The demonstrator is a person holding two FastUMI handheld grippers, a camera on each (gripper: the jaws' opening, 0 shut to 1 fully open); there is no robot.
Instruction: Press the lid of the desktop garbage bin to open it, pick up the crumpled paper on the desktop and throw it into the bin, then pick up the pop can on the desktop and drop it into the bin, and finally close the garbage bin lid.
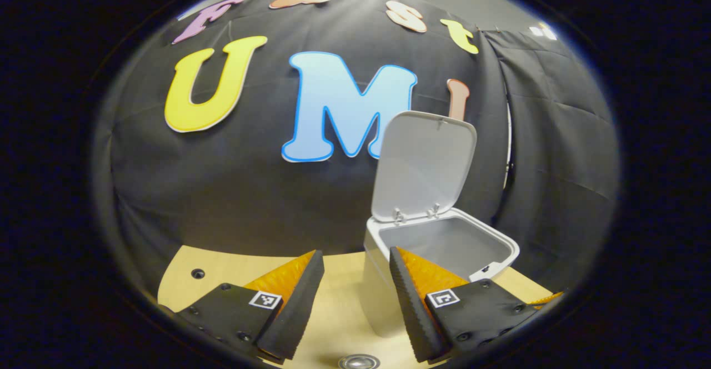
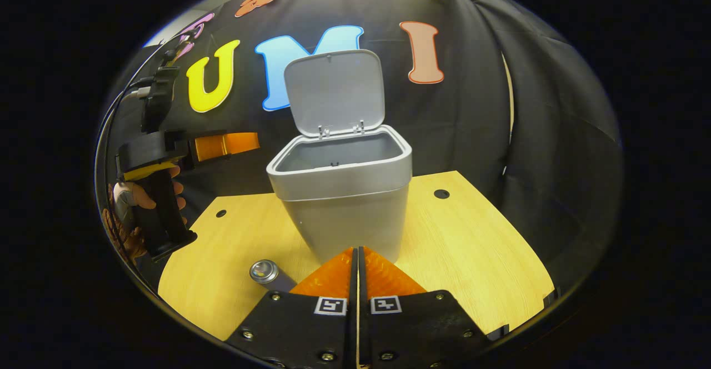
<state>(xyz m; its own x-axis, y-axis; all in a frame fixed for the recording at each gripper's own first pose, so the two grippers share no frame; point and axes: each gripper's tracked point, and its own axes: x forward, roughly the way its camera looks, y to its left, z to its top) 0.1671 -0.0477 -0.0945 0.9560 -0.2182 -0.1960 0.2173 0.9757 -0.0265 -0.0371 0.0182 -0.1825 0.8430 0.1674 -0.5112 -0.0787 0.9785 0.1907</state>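
The bin (image 2: 344, 202) is standing lid-up (image 2: 335, 91); left gripper (image 1: 355, 280) fingers are gaping wide, right gripper (image 2: 357, 272) fingers are pressing together, empty.

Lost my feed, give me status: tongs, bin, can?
Left tongs open, empty, raised beside bin. Right tongs shut, empty. Lid up. Pop can upright on desktop, nothing blocking.

Dim booth, soft light from above, tabletop (image 2: 472, 247) bright and a little shiny, straight lines bent near edges, edges dark, middle sharp

Pale wooden tabletop (image 2: 472, 247), round holes (image 2: 441, 194)
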